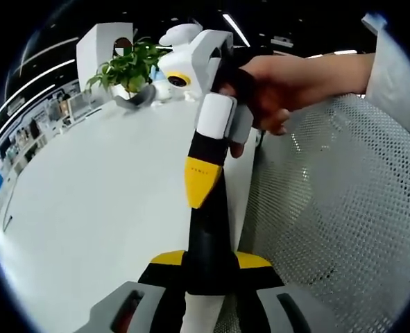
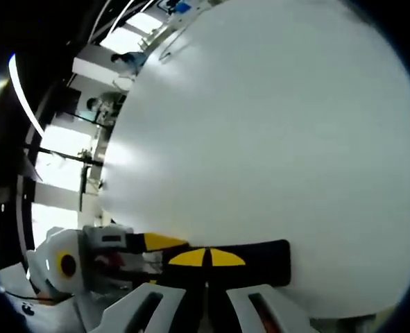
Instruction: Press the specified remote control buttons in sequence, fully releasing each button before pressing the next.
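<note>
A long black remote control (image 1: 209, 232) runs forward from between my left gripper's jaws. My left gripper (image 1: 208, 262) is shut on the remote's near part, one yellow-tipped finger (image 1: 166, 258) on each side. My right gripper (image 1: 198, 201), held by a hand (image 1: 288, 83), comes down from the upper right. Its yellow tips are pressed together and touch the remote's top face. In the right gripper view the remote (image 2: 263, 267) lies crosswise as a black bar under my shut right gripper (image 2: 208, 258). The left gripper (image 2: 164, 248) holds the bar's left end. No buttons can be made out.
A wide white table (image 1: 100, 201) spreads to the left and ahead. A potted plant (image 1: 128, 66) and white devices (image 1: 184, 35) stand at its far end. A grey mesh chair back (image 1: 343, 215) rises close on the right. Office shelving (image 2: 87, 159) lies beyond the table.
</note>
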A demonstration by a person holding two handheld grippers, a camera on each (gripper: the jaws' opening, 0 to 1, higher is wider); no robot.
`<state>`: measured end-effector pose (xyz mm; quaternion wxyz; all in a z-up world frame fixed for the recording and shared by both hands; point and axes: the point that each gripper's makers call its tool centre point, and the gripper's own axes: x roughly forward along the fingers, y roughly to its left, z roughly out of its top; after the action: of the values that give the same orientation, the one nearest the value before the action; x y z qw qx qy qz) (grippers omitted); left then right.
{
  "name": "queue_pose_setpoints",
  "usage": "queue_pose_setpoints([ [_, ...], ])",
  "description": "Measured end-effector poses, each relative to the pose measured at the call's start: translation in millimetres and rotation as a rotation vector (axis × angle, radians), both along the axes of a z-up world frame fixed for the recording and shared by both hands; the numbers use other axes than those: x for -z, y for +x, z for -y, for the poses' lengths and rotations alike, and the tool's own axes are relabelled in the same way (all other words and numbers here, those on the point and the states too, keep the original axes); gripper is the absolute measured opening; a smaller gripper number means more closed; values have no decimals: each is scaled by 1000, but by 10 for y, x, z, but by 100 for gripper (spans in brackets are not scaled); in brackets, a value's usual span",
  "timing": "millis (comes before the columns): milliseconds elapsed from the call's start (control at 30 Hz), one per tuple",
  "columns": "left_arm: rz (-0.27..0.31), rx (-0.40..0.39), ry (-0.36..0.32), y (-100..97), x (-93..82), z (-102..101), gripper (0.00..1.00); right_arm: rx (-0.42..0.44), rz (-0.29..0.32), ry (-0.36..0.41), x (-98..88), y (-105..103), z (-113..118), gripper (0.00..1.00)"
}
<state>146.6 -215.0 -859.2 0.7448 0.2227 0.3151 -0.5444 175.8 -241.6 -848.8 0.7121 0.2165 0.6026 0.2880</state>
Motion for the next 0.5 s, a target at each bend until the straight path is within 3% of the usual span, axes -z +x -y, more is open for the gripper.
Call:
queue_pose_setpoints([
  [500, 1, -1, -1, 1, -2, 1, 25, 39, -52, 43, -45, -26, 21, 0],
])
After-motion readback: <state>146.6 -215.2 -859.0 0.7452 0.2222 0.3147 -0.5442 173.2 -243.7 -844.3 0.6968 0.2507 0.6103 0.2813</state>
